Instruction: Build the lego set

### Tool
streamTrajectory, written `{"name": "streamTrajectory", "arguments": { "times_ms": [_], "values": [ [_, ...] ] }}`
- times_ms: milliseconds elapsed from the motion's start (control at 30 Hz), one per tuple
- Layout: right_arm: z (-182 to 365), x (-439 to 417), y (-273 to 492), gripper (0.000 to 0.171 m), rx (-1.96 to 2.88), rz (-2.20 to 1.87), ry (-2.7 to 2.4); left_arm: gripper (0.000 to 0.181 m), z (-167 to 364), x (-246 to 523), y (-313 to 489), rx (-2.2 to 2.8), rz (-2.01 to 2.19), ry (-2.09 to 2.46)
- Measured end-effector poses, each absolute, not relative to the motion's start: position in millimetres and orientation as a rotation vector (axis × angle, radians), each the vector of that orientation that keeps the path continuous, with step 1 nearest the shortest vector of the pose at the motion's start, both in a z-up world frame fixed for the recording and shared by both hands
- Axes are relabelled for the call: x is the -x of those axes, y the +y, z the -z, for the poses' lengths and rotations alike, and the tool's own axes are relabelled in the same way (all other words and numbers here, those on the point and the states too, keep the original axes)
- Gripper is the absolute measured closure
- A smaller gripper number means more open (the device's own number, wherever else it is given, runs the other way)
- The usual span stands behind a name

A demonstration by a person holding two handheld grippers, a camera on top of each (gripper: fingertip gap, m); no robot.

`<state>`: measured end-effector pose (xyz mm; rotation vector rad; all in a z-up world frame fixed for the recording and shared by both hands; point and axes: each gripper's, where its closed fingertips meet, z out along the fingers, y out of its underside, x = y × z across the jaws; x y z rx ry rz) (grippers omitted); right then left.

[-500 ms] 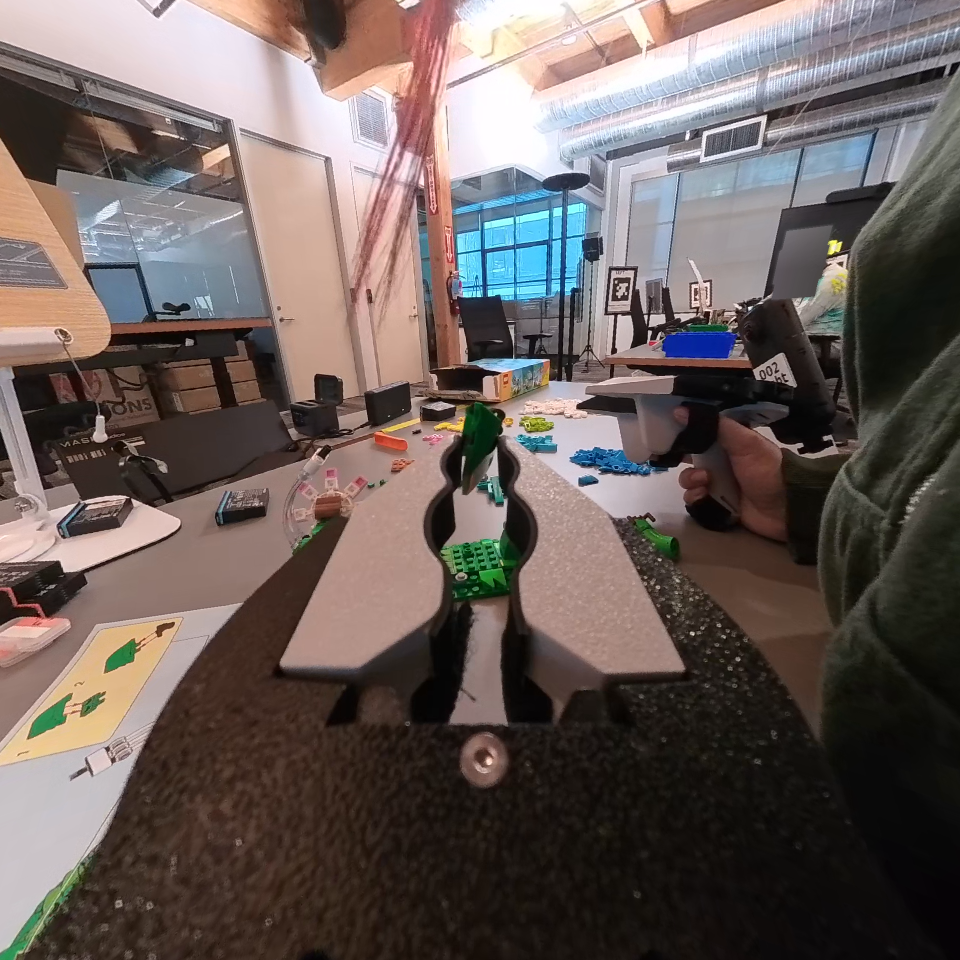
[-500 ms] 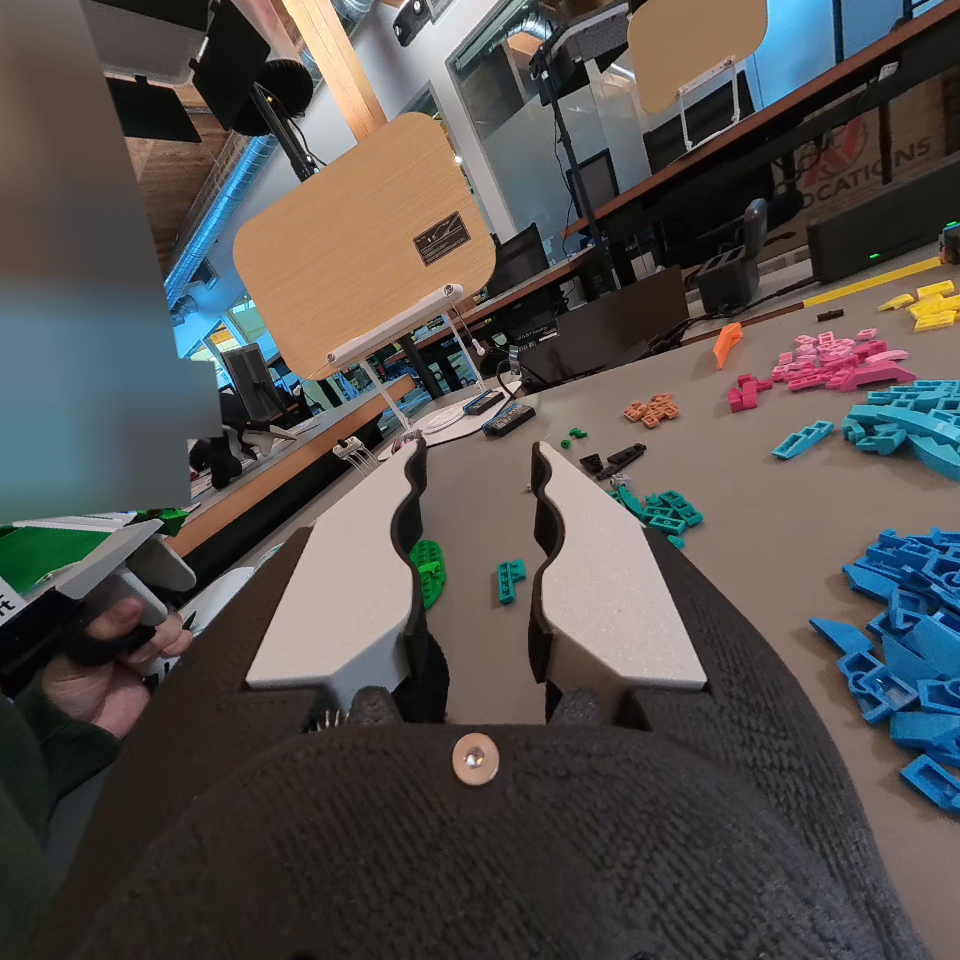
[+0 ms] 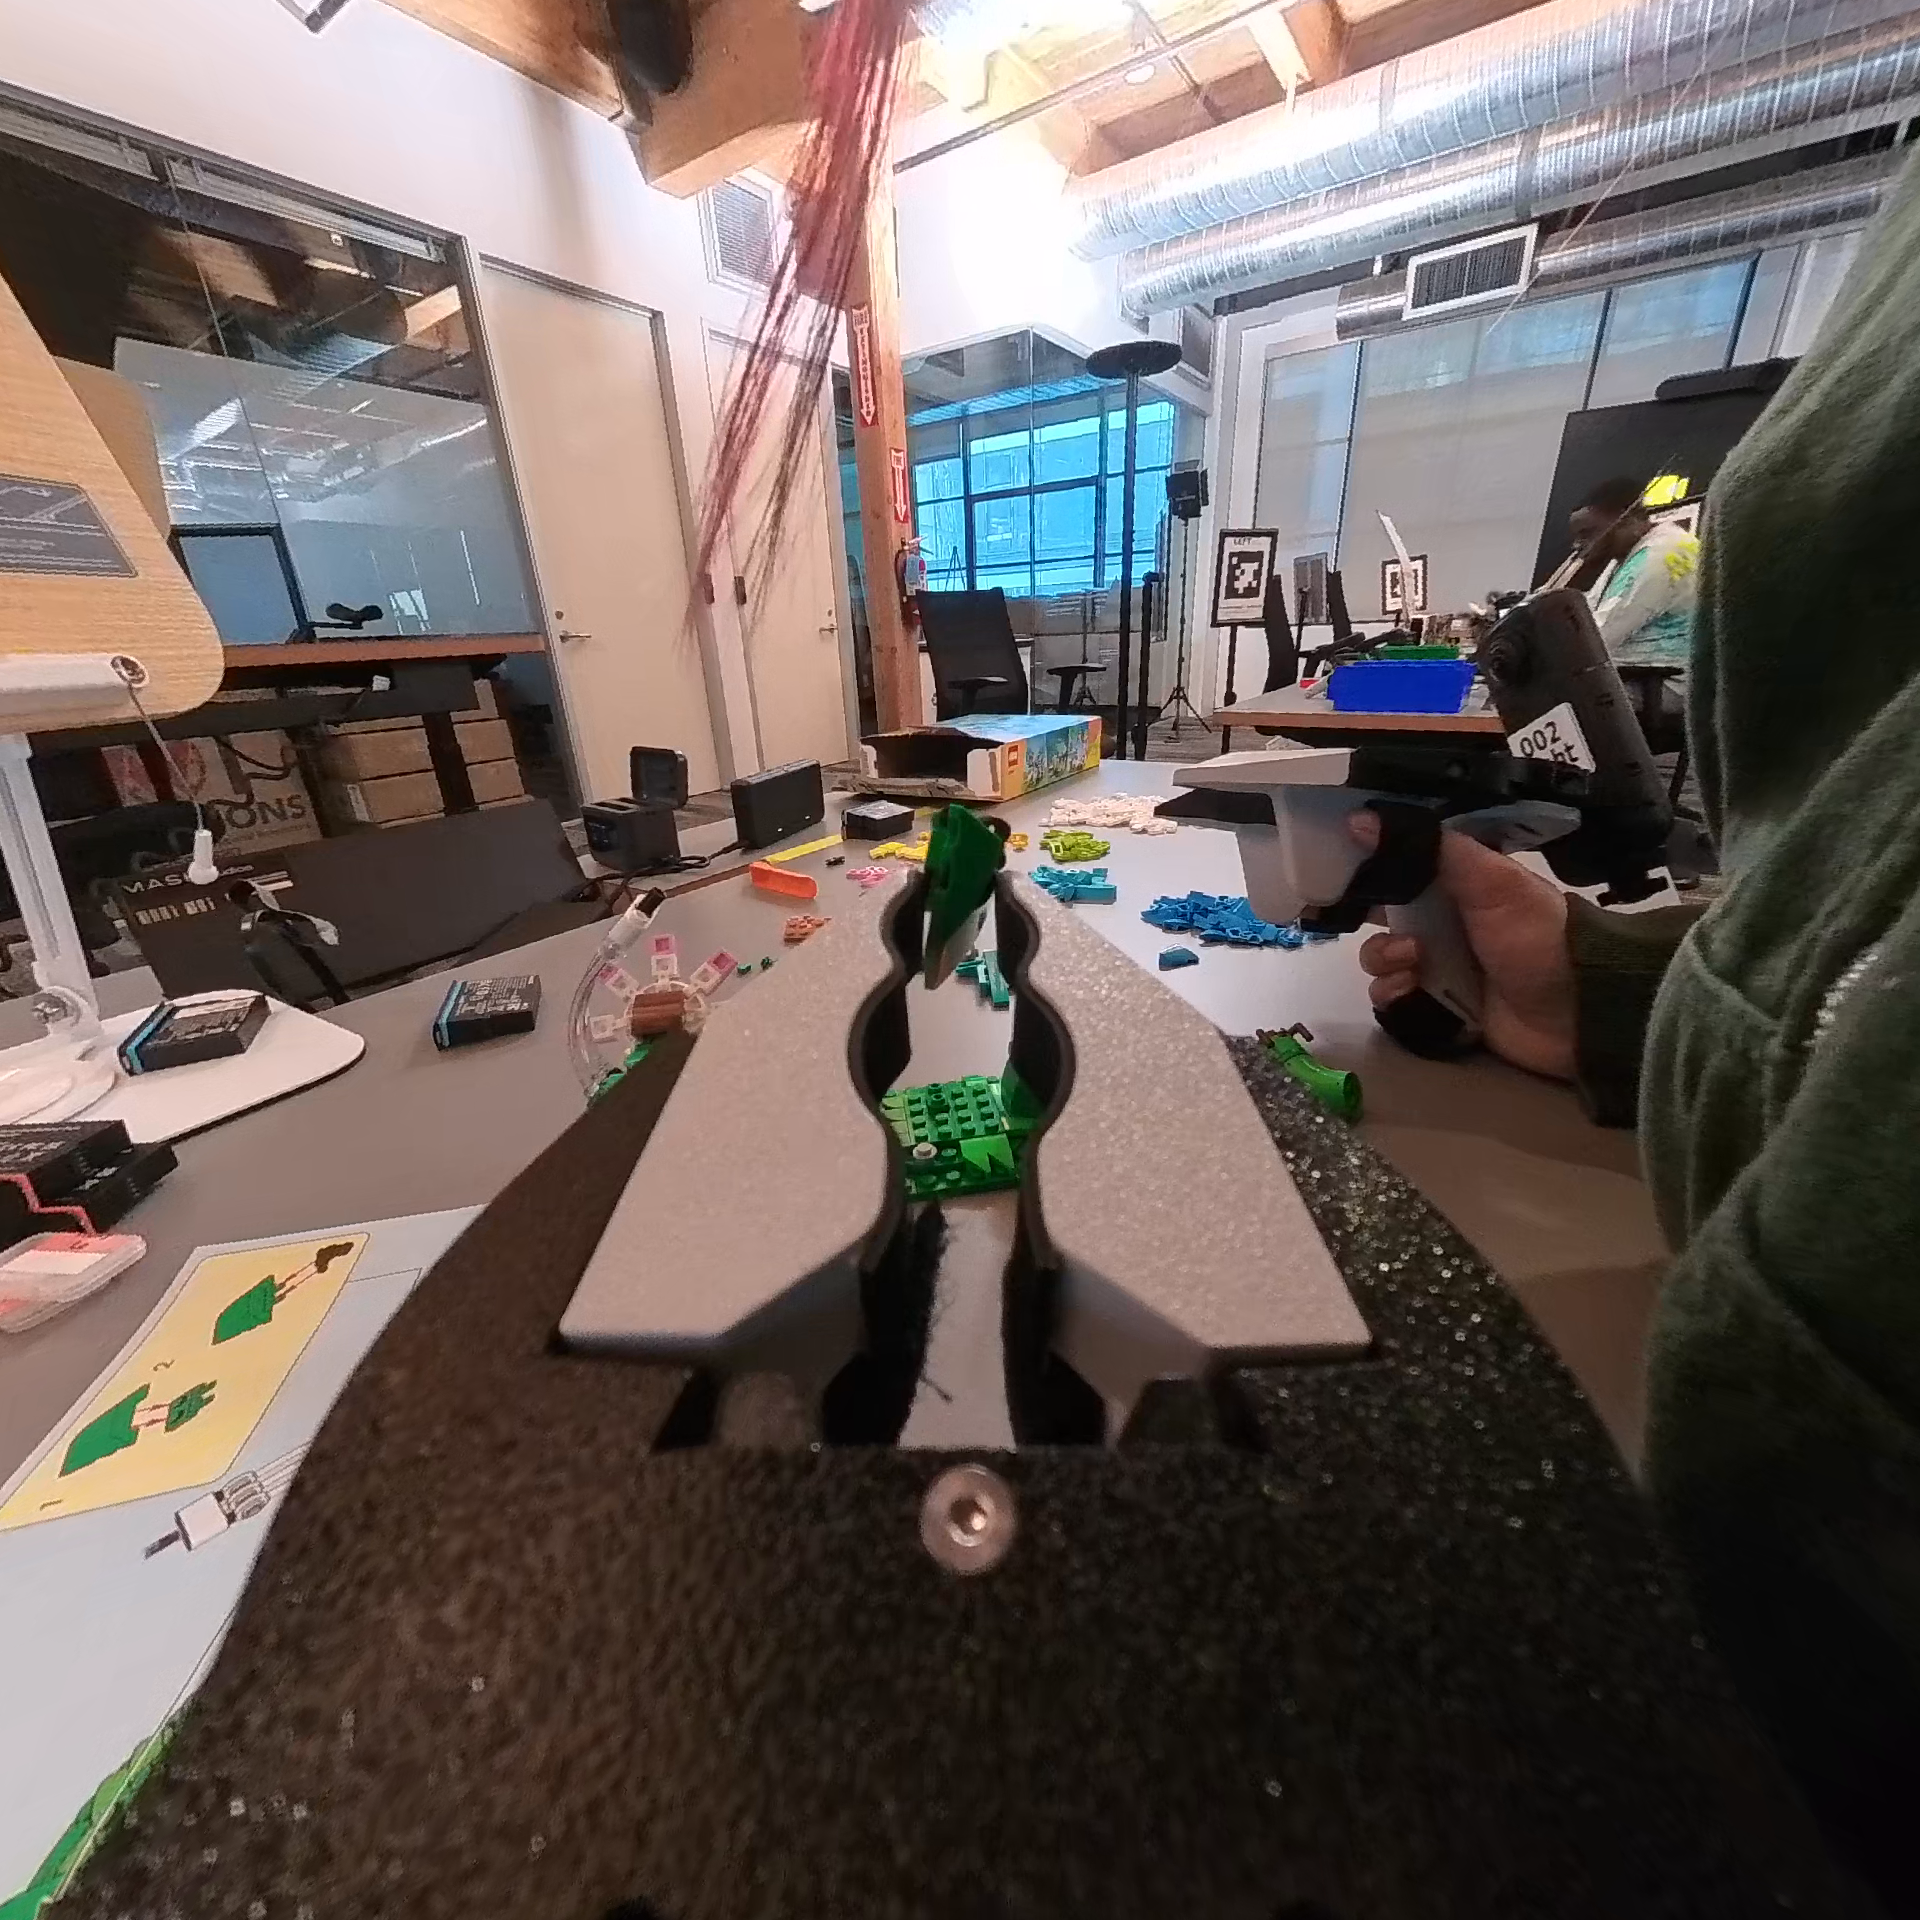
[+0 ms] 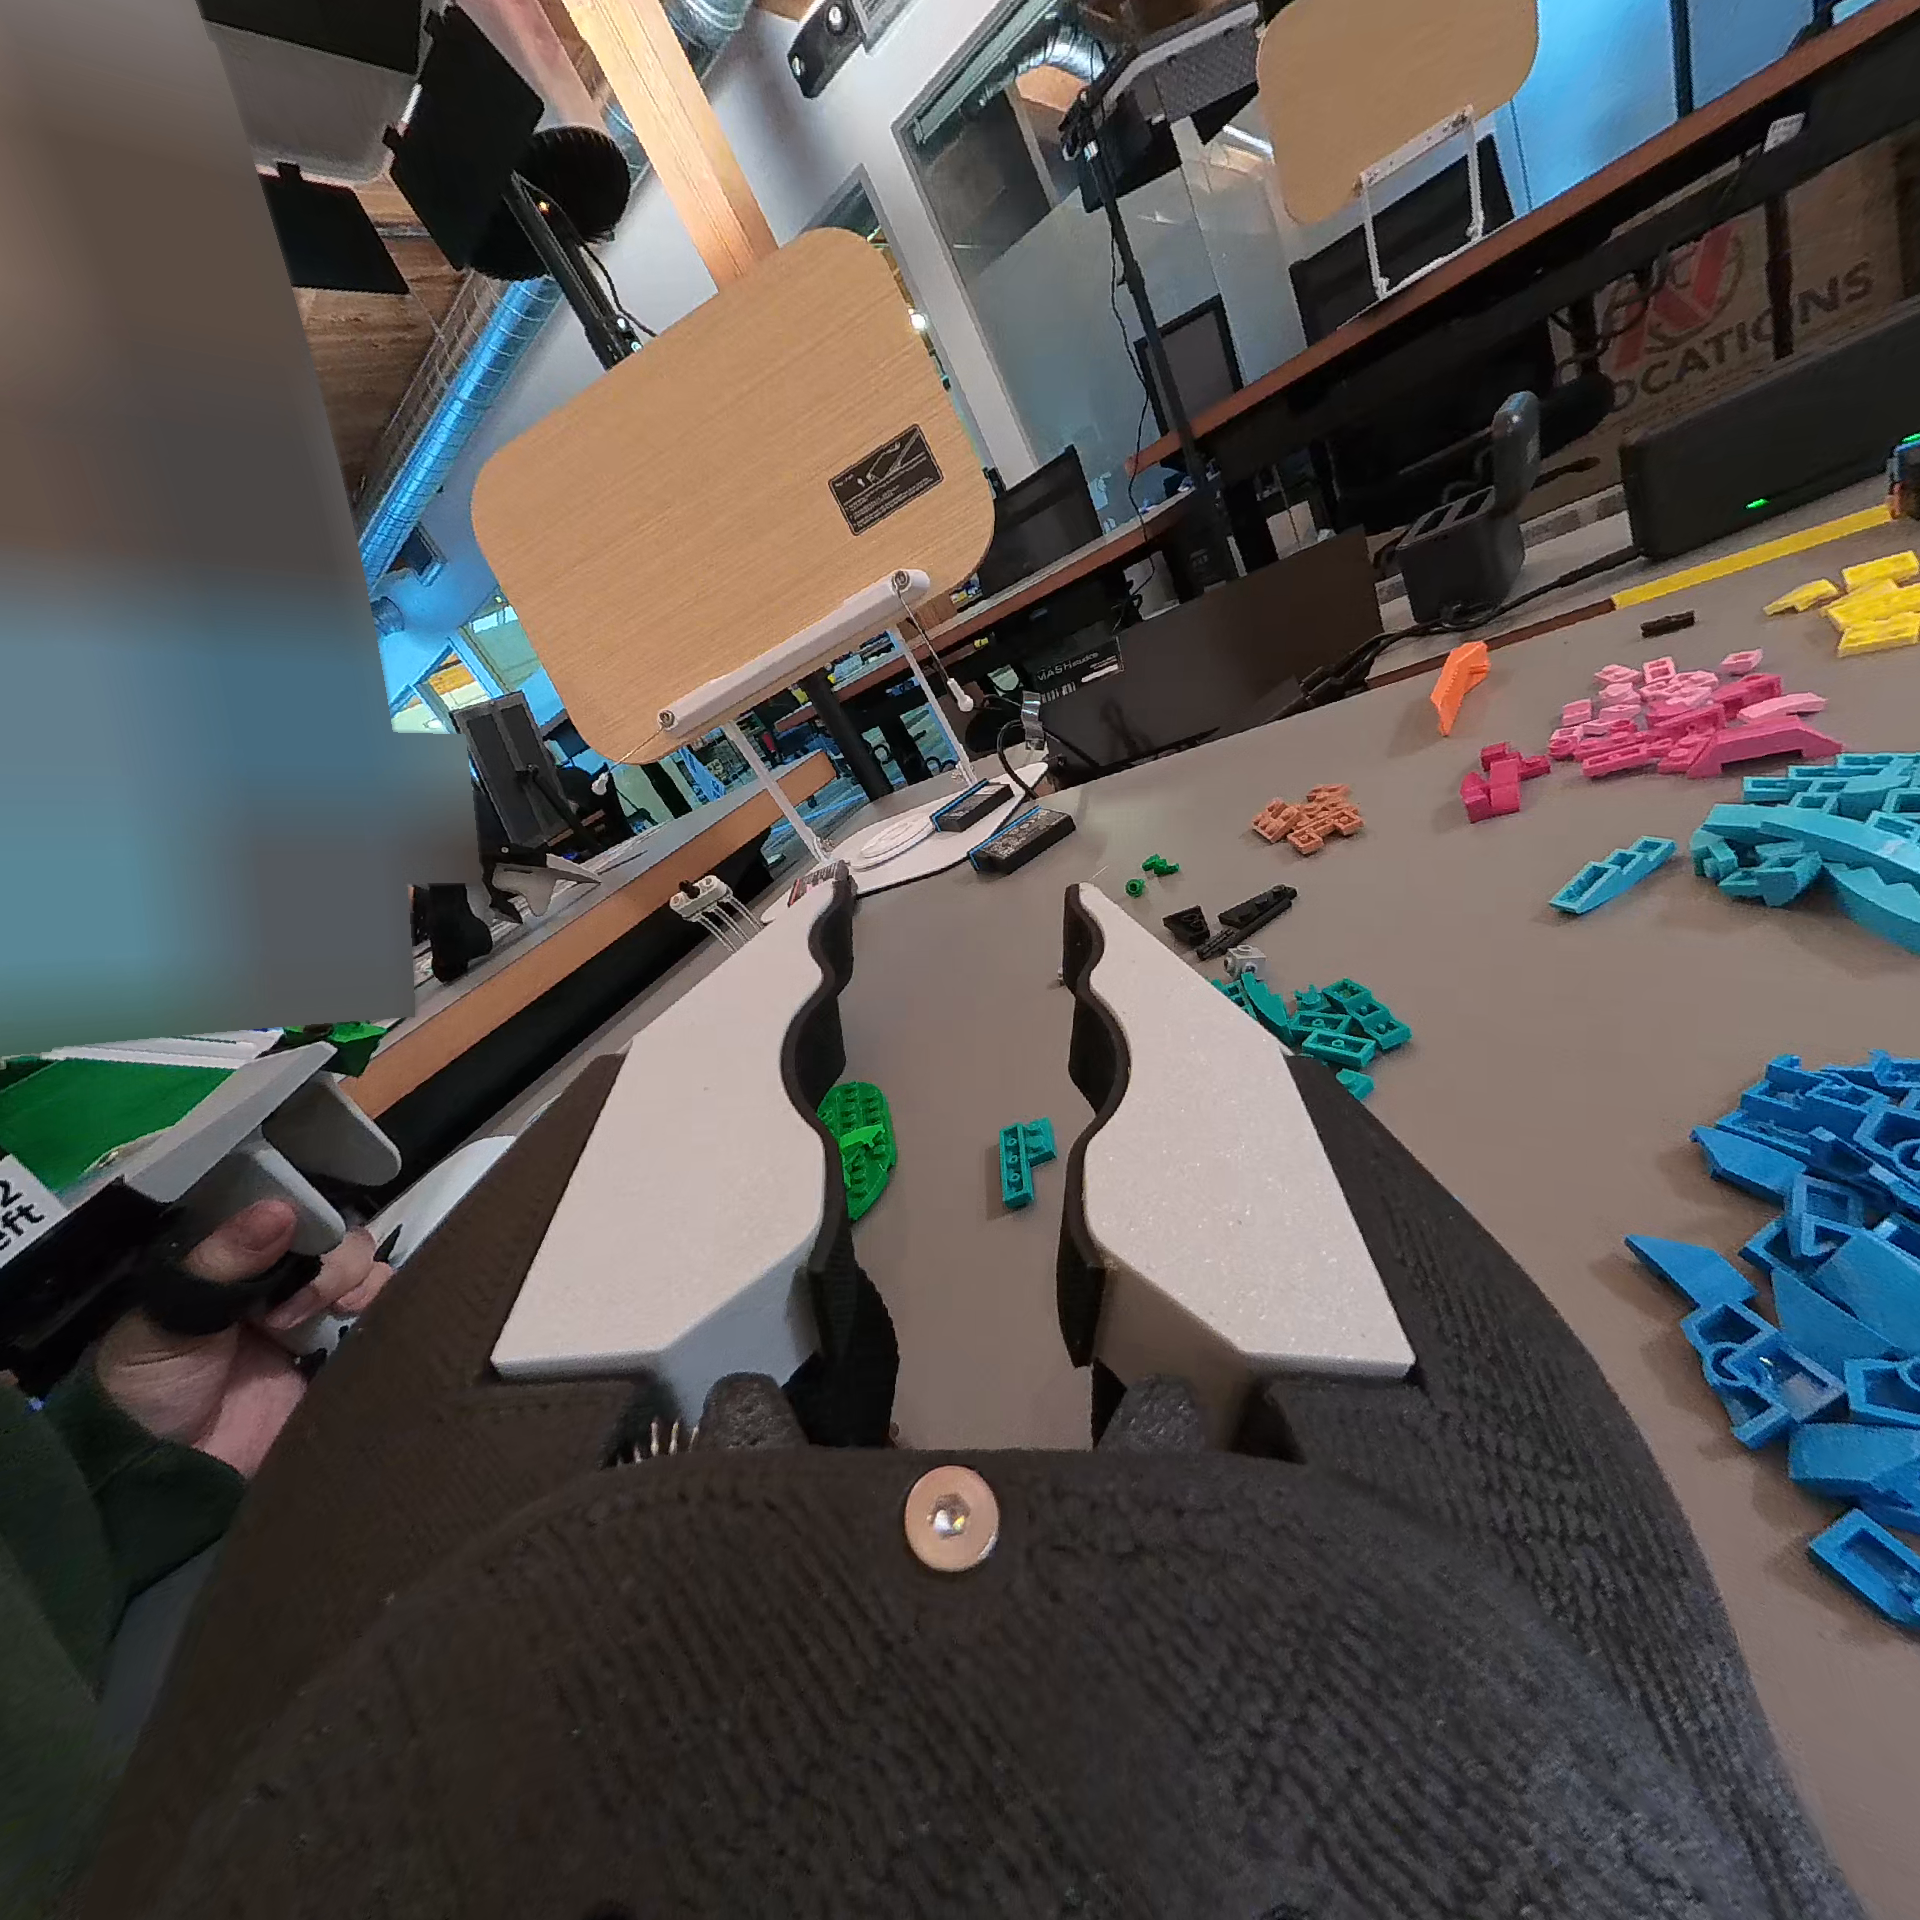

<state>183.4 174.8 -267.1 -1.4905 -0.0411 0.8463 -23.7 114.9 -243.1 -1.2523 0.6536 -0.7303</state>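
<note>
My left gripper (image 3: 958, 902) is shut on a green lego piece (image 3: 958, 871) that stands upright between its fingertips, held above the grey table. Below it, between the fingers, a green studded lego assembly (image 3: 956, 1127) lies on the table. My right gripper (image 4: 961, 904) is open and empty, low over the table. A green rounded plate (image 4: 860, 1143) lies partly under its left finger and a small teal plate (image 4: 1023, 1155) lies between the fingers. The right gripper also shows at the right of the left wrist view (image 3: 1226, 777), held by a hand.
Sorted piles lie on the table: blue (image 4: 1829, 1278), teal (image 4: 1330, 1023), light blue (image 4: 1829, 842), pink (image 4: 1683, 717), salmon (image 4: 1311, 816), yellow (image 4: 1870, 603). An instruction booklet (image 3: 177, 1382) lies at the front left. A lego box (image 3: 987, 753), chargers, small boxes and a wooden lamp panel (image 4: 727, 499) stand behind. My right fingertips sit around 20 centimetres from my left ones.
Almost nothing differs. The left gripper still holds the green piece. The right gripper has shifted very slightly over the table, still open.
</note>
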Motion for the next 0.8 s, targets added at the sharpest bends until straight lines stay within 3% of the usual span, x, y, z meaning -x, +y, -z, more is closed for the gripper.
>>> {"name": "streamTrajectory", "arguments": {
  "times_ms": [800],
  "values": [
    [259.7, -180.3, 168.8, 0.128, 1.443, -0.837, -0.078, 0.171, 243.5, 22.0, 114.3, 1.232, 0.604, 0.709]
  ]
}}
